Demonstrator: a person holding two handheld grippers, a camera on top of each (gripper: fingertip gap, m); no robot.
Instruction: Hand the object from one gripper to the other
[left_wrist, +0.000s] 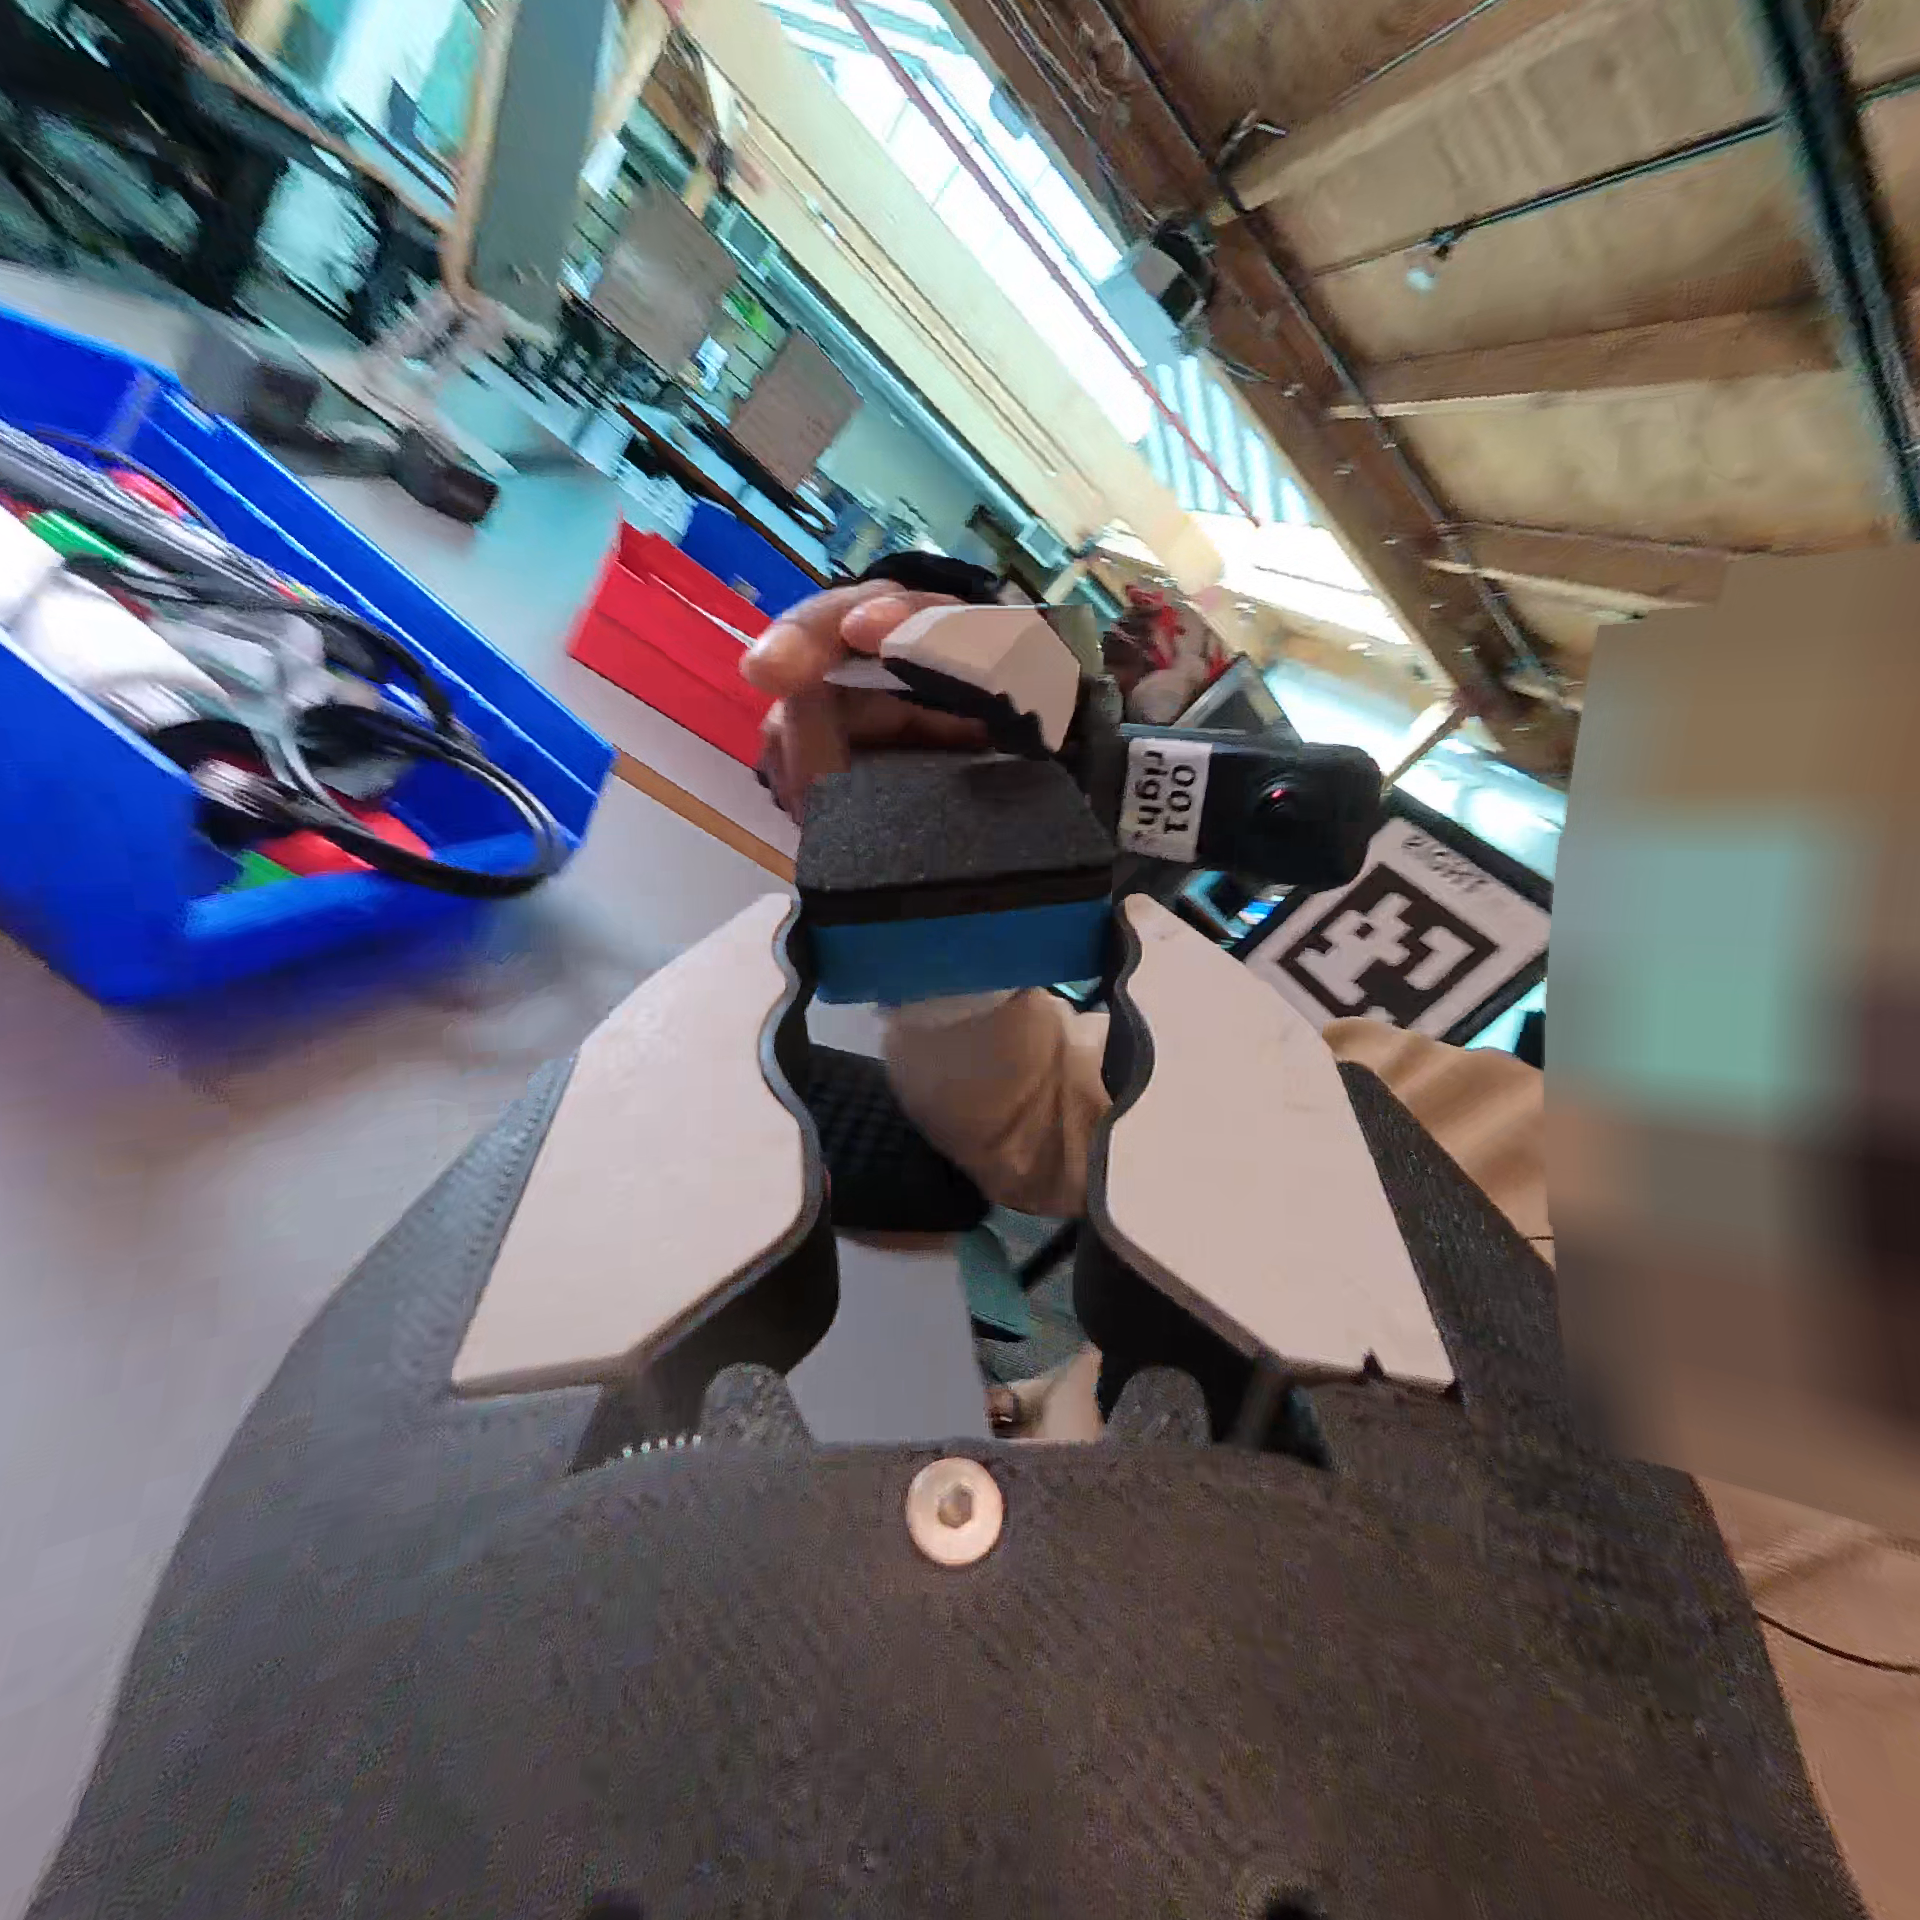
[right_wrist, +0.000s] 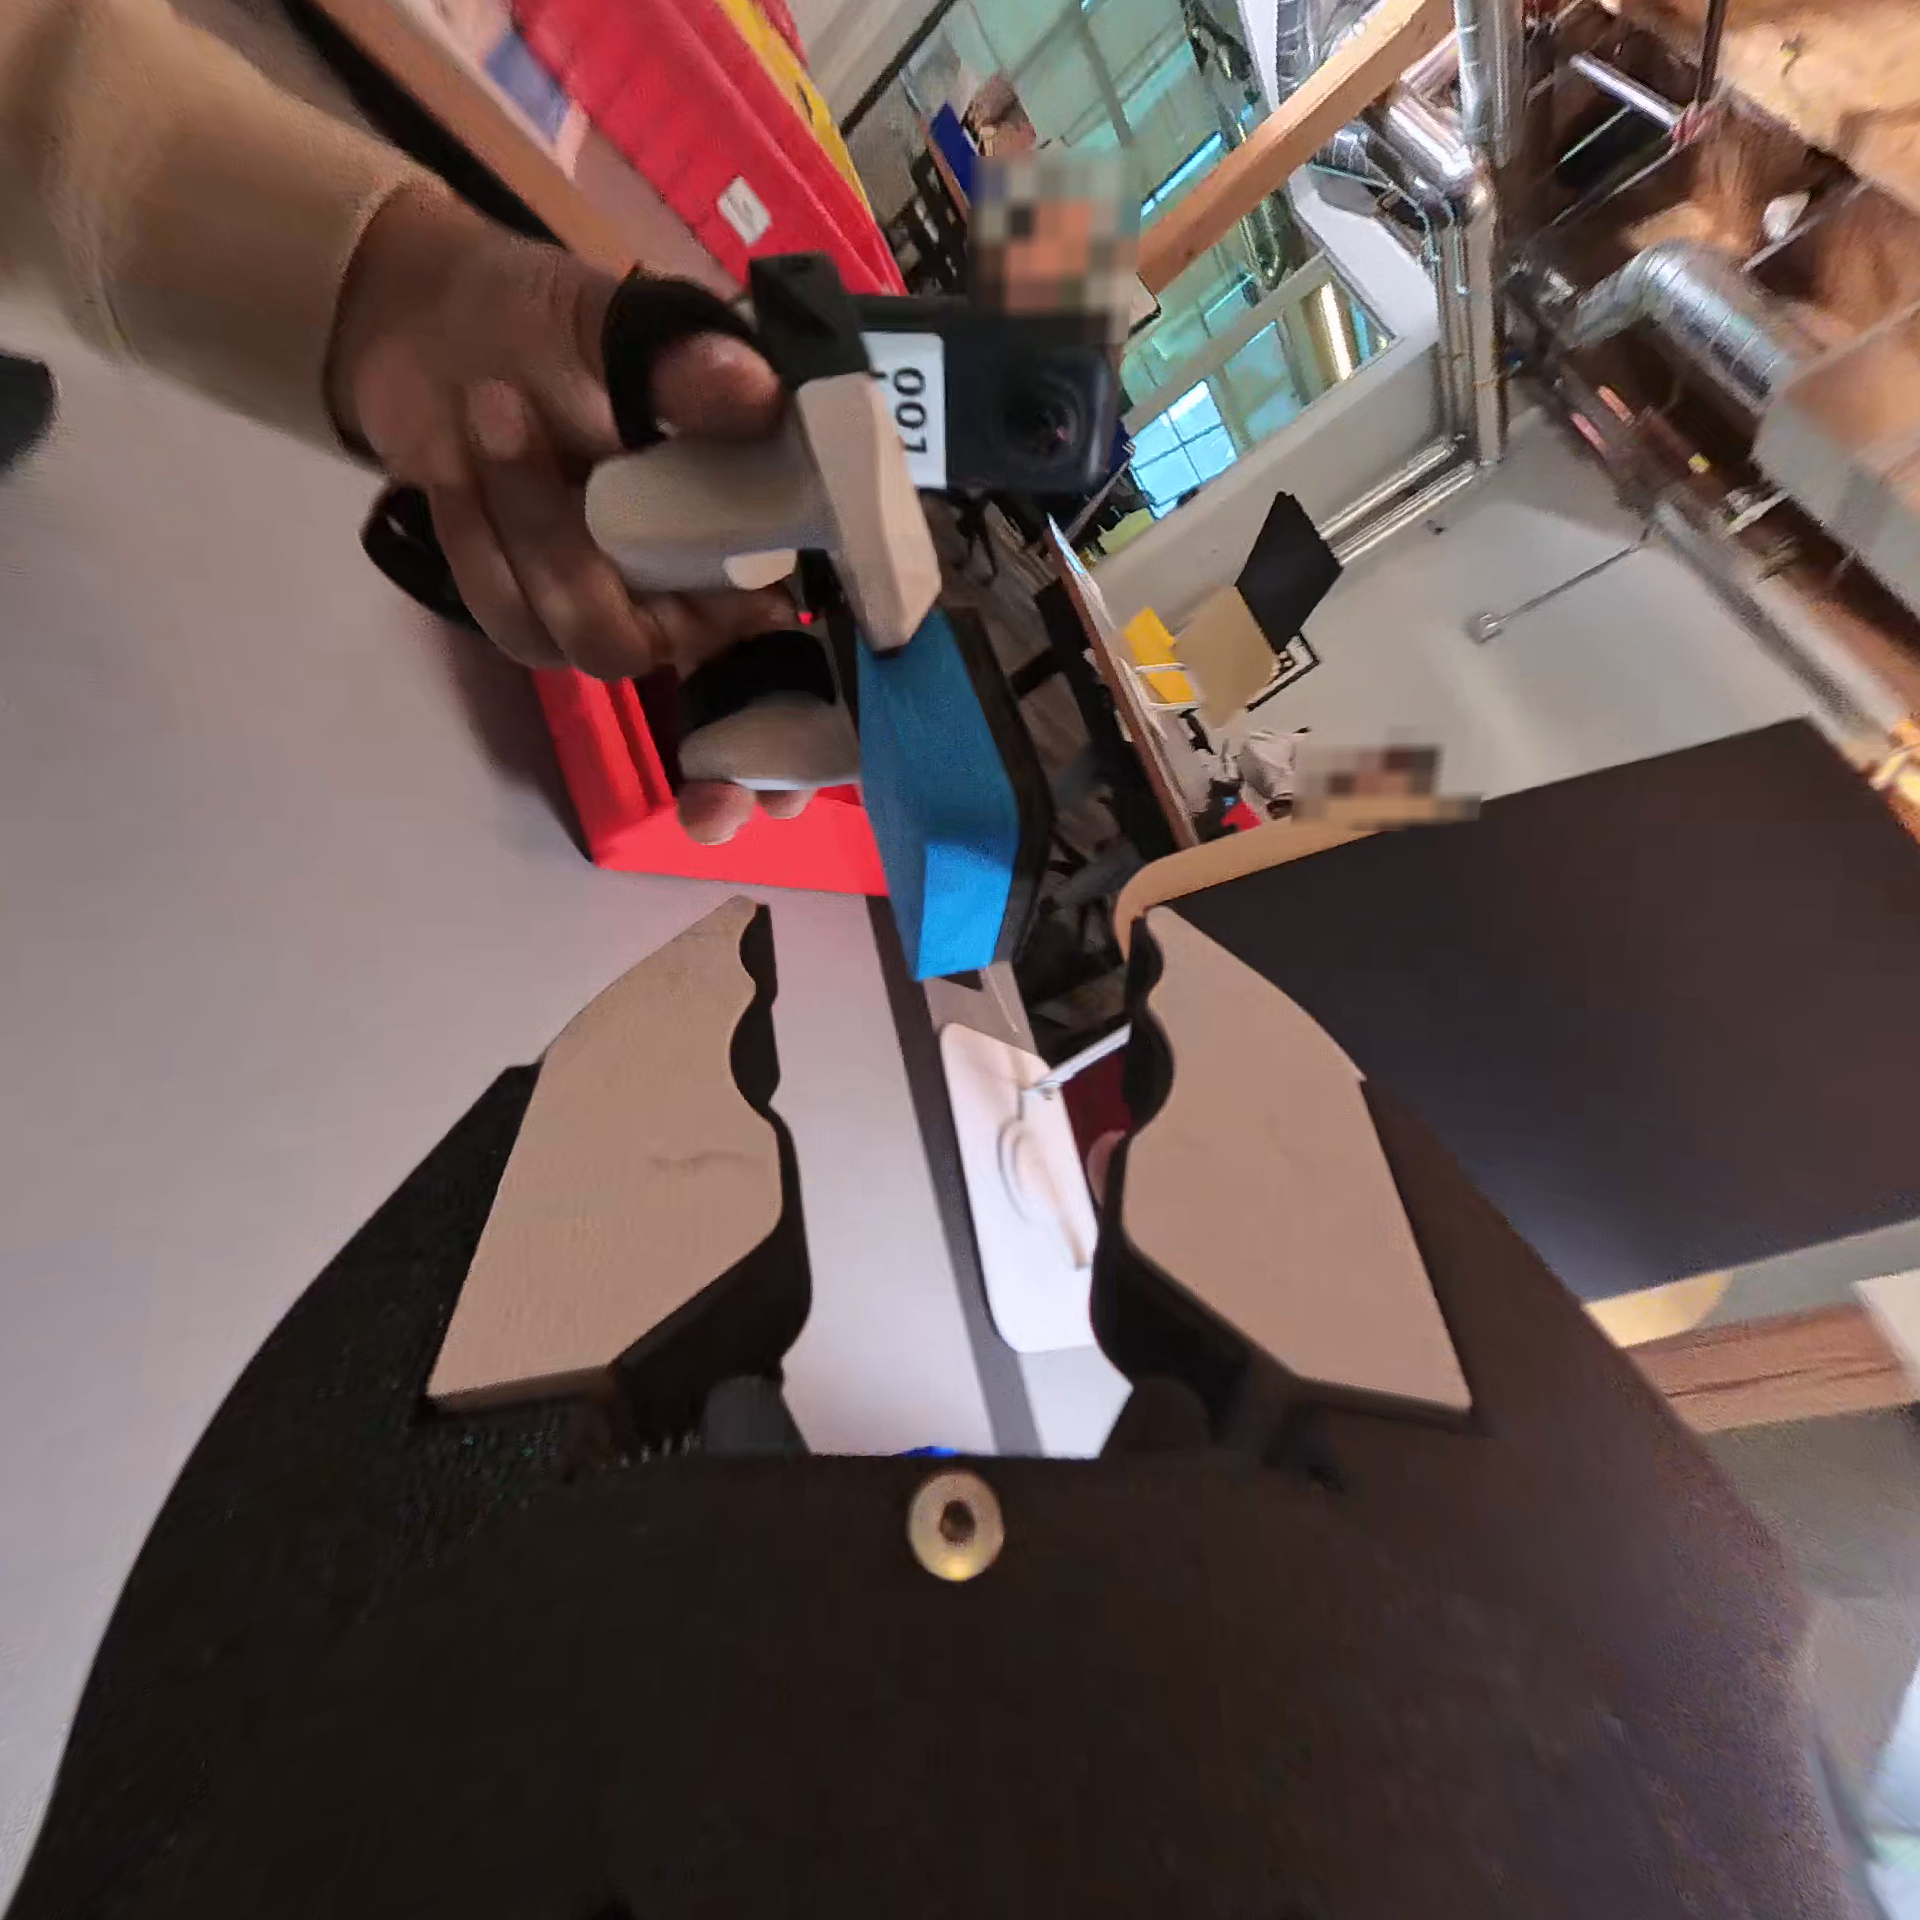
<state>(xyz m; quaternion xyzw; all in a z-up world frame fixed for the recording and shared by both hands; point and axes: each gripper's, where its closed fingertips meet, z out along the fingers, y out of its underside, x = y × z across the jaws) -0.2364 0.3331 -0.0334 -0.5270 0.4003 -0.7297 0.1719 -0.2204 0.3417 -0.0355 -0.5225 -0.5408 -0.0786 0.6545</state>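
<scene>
A foam block, blue on one face and black on the other, is held in the air. My left gripper is shut on it at the fingertips. In the right wrist view the block hangs from the left gripper's white fingers, held by a hand. My right gripper is open and empty, and the block's lower corner shows in the gap between its tips, clear of both. In the left wrist view one white finger of the right gripper sits just behind the block.
A blue bin of cables and parts stands on the grey table at the left. A red bin is behind the grippers. A white flat piece and a black panel lie below and right.
</scene>
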